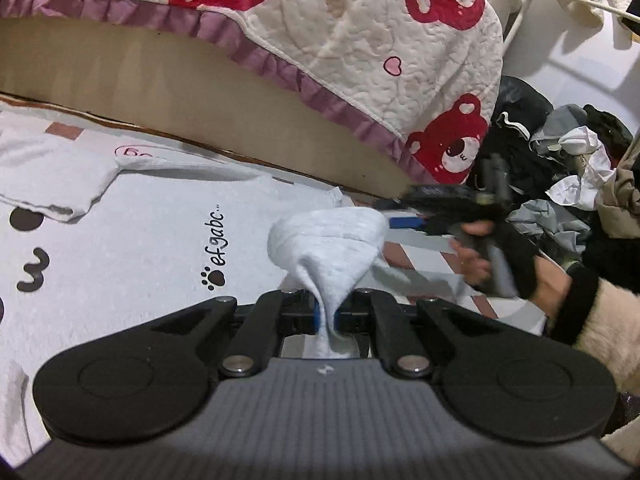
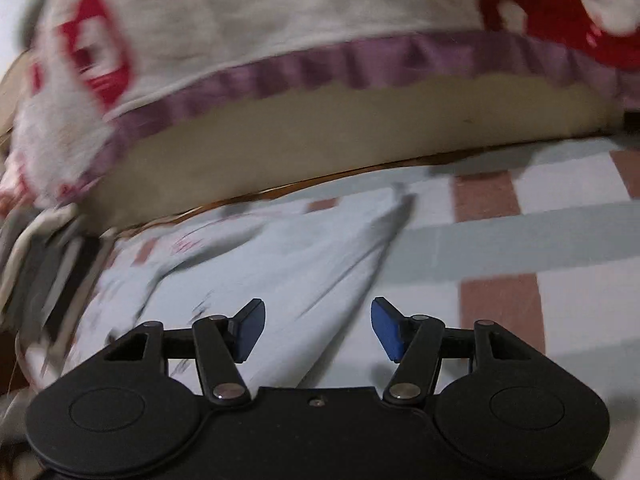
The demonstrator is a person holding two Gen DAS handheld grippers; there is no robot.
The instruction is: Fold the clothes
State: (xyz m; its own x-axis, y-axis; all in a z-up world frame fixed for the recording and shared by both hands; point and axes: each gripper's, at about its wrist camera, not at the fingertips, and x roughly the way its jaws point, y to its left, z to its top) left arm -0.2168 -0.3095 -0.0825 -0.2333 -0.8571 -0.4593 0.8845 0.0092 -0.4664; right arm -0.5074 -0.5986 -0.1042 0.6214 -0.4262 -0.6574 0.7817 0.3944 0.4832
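Observation:
A pale grey sweatshirt (image 1: pixel 132 240) with black paw and letter prints lies spread on a checked sheet. My left gripper (image 1: pixel 328 316) is shut on a bunched fold of its cloth (image 1: pixel 326 244), which rises in a cone from between the blue pads. In the left wrist view the right gripper (image 1: pixel 404 222) hovers just right of that fold, held by a hand in a black fingerless glove (image 1: pixel 504 264). In the right wrist view the right gripper (image 2: pixel 318 328) is open, blue pads (image 2: pixel 250 330) wide apart above the grey cloth (image 2: pixel 280 264); this view is motion-blurred.
A mattress edge (image 1: pixel 160 80) under a cream quilt with red bears (image 1: pixel 360 40) runs behind the sheet. A heap of dark and white clothes (image 1: pixel 560 160) lies at the right. The pink-and-white checked sheet (image 2: pixel 520 240) extends to the right of the garment.

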